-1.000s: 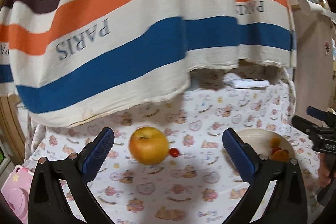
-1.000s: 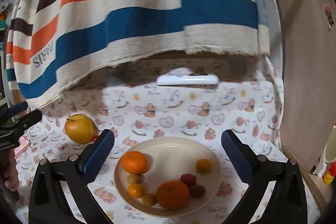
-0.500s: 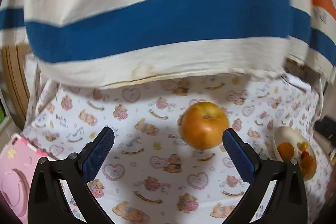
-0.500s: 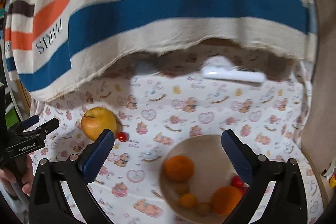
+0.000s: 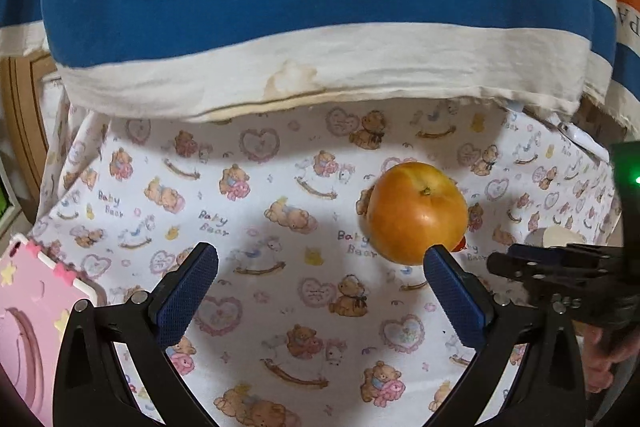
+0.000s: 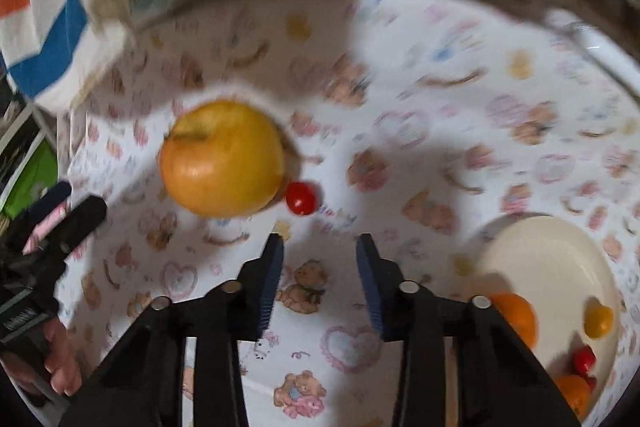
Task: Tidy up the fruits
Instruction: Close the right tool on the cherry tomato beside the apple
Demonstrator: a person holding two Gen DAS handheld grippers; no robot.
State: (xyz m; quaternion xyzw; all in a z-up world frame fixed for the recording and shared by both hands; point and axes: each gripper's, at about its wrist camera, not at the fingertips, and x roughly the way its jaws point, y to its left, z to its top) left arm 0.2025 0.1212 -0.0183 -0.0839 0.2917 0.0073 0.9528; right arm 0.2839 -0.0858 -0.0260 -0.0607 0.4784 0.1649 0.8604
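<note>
A yellow-orange apple (image 5: 418,213) lies on the teddy-bear cloth, just past my left gripper's right fingertip. My left gripper (image 5: 320,273) is open and empty. In the right wrist view the apple (image 6: 222,157) sits left of centre with a small red cherry tomato (image 6: 301,197) touching its right side. My right gripper (image 6: 319,251) is partly closed and empty, just short of the tomato. A cream plate (image 6: 560,251) at the lower right holds oranges (image 6: 516,315), a small yellow fruit (image 6: 598,321) and a red one (image 6: 584,359).
A striped "PARIS" cloth (image 5: 312,7) hangs over the back of the table. A pink pad (image 5: 28,327) lies at the left edge. The right gripper (image 5: 560,267) shows at the left wrist view's right side. A white remote (image 6: 592,47) lies far right.
My right gripper swung left and down toward the cherry tomato and its jaws narrowed. My left gripper drifted left and closer, so the apple now sits by its right finger.
</note>
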